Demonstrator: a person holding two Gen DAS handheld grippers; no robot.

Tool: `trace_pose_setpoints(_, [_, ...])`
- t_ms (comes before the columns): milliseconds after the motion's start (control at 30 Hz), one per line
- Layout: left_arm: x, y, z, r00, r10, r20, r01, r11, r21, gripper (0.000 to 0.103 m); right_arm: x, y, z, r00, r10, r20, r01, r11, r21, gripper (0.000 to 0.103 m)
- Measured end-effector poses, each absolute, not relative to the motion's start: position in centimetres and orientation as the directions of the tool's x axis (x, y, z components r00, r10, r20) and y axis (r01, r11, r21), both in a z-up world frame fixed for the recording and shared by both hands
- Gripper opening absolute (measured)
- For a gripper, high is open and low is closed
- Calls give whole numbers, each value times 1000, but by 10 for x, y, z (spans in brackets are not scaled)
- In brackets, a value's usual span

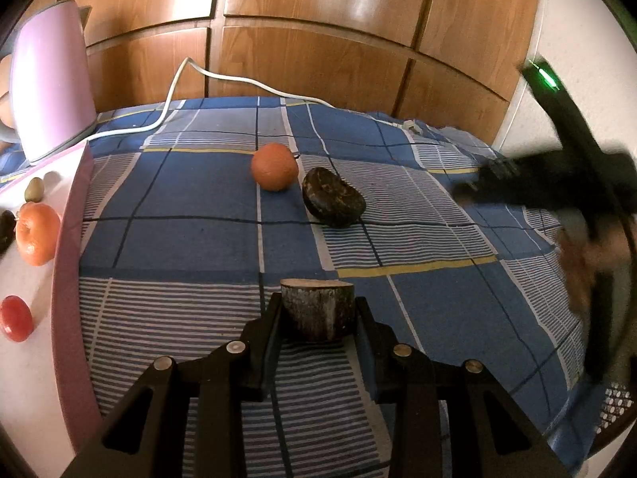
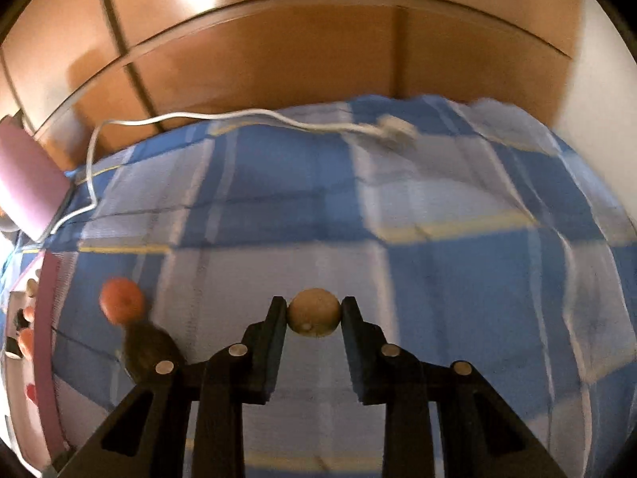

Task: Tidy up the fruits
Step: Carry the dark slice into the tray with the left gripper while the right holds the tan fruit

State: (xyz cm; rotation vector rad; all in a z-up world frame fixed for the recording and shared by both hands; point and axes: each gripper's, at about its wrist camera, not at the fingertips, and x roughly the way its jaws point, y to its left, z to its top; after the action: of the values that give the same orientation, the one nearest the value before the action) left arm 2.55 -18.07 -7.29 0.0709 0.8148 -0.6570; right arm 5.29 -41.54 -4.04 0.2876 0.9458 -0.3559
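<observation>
My left gripper (image 1: 317,310) is shut on a grey-brown cut fruit half (image 1: 317,308), held just above the checked cloth. Ahead lie an orange (image 1: 274,166) and a dark avocado half (image 1: 333,197), side by side. A pink-rimmed white tray (image 1: 65,263) at the left holds a tangerine (image 1: 36,233), a red fruit (image 1: 16,318) and a small olive-green fruit (image 1: 34,190). My right gripper (image 2: 314,312) is shut on a small round tan fruit (image 2: 314,312), above the cloth. It shows blurred at the right of the left wrist view (image 1: 557,183). The orange (image 2: 121,300) and avocado half (image 2: 149,348) show in the right wrist view.
A pink kettle (image 1: 49,79) stands at the back left, with a white cord (image 1: 239,77) running across the cloth to a plug (image 2: 396,129). The blue checked cloth (image 1: 199,199) covers the table. Wooden cabinet doors (image 1: 318,40) stand behind. The tray edge (image 2: 42,318) is at the left.
</observation>
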Motion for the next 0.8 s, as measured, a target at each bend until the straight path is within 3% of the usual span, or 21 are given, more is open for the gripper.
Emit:
trace_pose_setpoints(233, [25, -184, -73, 505, -499, -704, 572, 805, -160, 35, -10, -421, -59, 495, -360, -791, 506, 859, -75, 28])
trace_pose_setpoints(567, [29, -190, -69, 490, -475, -731, 569, 809, -144, 33, -18, -418, -74, 540, -388, -747, 509, 857, -77, 28])
trace_pose_setpoints(800, [26, -172, -36, 462, -542, -702, 563, 791, -240, 33, -21, -416, -74, 548, -391, -739, 510, 857, -76, 28])
